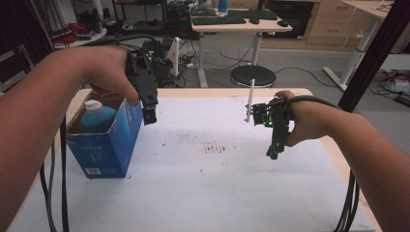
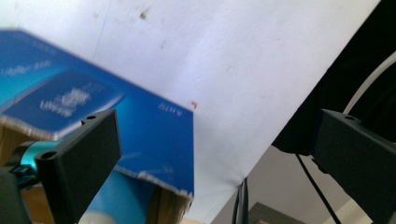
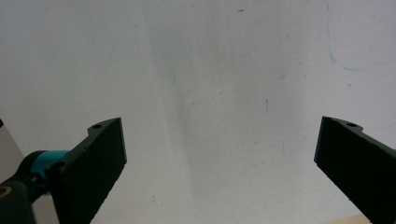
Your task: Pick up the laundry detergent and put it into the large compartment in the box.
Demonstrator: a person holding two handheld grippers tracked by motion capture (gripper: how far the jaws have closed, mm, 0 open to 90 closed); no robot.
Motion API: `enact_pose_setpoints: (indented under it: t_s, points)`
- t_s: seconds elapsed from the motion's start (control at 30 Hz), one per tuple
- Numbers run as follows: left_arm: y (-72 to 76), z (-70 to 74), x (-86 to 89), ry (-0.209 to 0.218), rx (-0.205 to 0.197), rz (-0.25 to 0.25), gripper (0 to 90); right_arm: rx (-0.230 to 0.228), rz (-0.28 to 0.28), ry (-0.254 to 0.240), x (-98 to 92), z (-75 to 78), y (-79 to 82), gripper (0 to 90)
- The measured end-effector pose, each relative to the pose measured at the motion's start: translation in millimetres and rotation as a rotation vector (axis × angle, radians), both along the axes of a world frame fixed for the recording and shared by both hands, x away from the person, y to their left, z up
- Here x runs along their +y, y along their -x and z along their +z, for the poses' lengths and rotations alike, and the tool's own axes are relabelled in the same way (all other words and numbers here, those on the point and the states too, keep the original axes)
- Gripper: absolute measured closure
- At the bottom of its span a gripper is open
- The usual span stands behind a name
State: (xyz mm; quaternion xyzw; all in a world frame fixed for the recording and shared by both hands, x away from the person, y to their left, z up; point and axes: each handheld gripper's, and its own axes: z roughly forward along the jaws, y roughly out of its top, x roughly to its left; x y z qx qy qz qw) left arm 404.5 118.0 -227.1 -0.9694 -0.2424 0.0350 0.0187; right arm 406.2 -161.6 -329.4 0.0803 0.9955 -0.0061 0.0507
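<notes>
A blue cardboard box (image 1: pixel 109 140) stands open at the table's left, with a blue bottle with a white cap (image 1: pixel 96 115) inside. My left gripper (image 1: pixel 149 112) hangs at the box's upper right corner, jaws pointing down. In the left gripper view the box (image 2: pixel 154 135) lies under the left jaw and the gripper (image 2: pixel 217 154) is open, nothing between its jaws. My right gripper (image 1: pixel 273 153) hovers over the right half of the white table (image 1: pixel 208 193). The right gripper view shows it (image 3: pixel 219 163) open over the bare white surface (image 3: pixel 210 70).
The table's front edge and cables (image 1: pixel 53 193) run down at the left; more cables (image 1: pixel 349 203) trail at the right. Beyond the far edge stand a black stool (image 1: pixel 252 75) and a desk with a keyboard (image 1: pixel 218 21). Faint marks (image 1: pixel 213 148) stain the tabletop's middle.
</notes>
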Motion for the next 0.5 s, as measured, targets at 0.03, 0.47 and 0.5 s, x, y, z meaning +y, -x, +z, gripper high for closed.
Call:
enact_pose_setpoints:
  t_s: [0.03, 0.47, 0.5]
  points:
    - [0.5, -1.0, -2.8, 0.005, 0.003, -0.018, 1.7, -0.002, -0.009, -0.002, -0.3, 0.5, 0.9, 1.2]
    - [-3.9, -15.7, -18.1, 0.04, 0.033, -0.152, 1.7, 0.008, 0.012, -0.008, 0.7, 7.6, -2.6, 1.2]
    - [-4.2, -17.1, -18.4, 0.041, 0.037, -0.158, 1.7, 0.009, 0.013, -0.008, 0.9, 7.3, -2.8, 1.2]
